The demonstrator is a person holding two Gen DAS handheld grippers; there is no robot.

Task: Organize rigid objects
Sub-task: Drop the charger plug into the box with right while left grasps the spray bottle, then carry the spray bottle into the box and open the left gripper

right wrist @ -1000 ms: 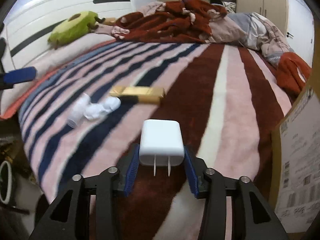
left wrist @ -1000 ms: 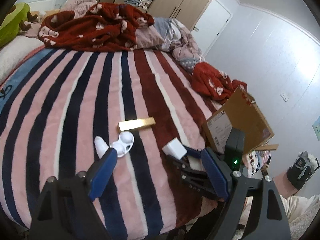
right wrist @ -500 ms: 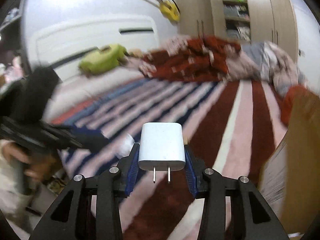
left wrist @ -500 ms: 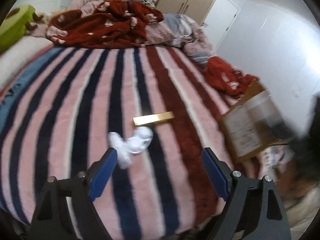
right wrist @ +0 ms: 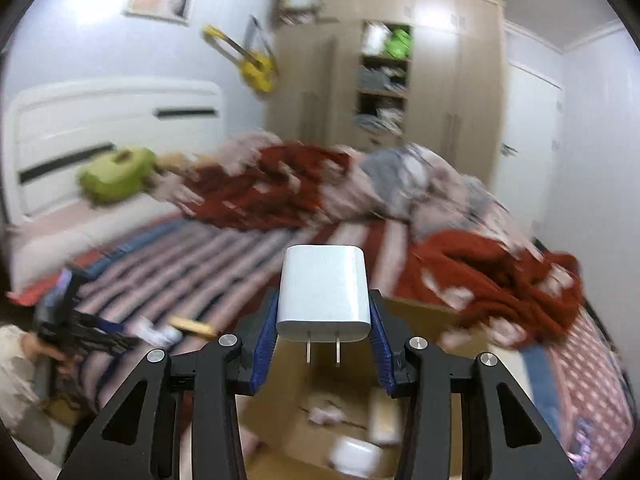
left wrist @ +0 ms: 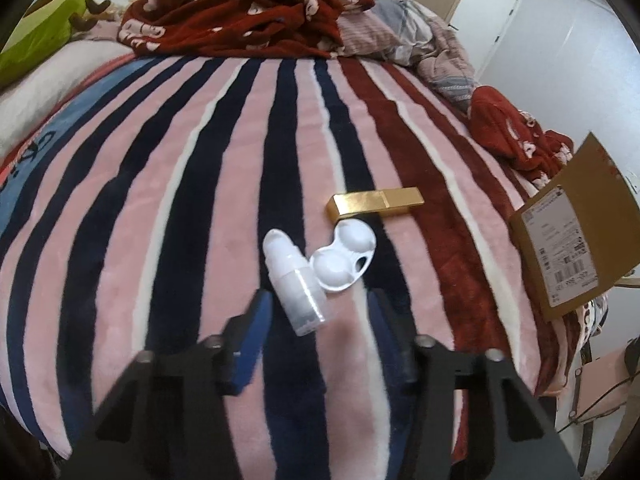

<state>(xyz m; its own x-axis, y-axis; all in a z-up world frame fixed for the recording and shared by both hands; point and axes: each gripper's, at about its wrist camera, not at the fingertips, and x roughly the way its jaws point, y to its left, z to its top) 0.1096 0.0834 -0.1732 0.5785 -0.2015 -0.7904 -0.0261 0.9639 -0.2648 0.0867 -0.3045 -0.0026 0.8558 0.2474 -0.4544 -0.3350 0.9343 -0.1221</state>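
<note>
My right gripper [right wrist: 323, 320] is shut on a white charger plug [right wrist: 323, 292], prongs toward the camera, held above an open cardboard box [right wrist: 424, 312] with several small items inside. My left gripper [left wrist: 320, 320] is open, low over the striped blanket, its fingers either side of a white plastic bottle [left wrist: 294, 282] lying flat. A white contact-lens case [left wrist: 344, 256] touches the bottle on the right. A gold rectangular box [left wrist: 374, 202] lies just beyond them. The cardboard box also shows in the left wrist view [left wrist: 568, 232] at the bed's right edge.
The striped blanket [left wrist: 200, 200] covers the bed. Crumpled red and pink bedding [left wrist: 248, 12] is piled at the far end, a red garment [left wrist: 516, 136] lies at the right edge, and a green plush [left wrist: 36, 28] sits at far left. A wardrobe [right wrist: 384, 80] stands behind.
My right gripper has lifted the charger off the blanket and swung it right, over the cardboard box. My left gripper has moved forward and down to the white bottle.
</note>
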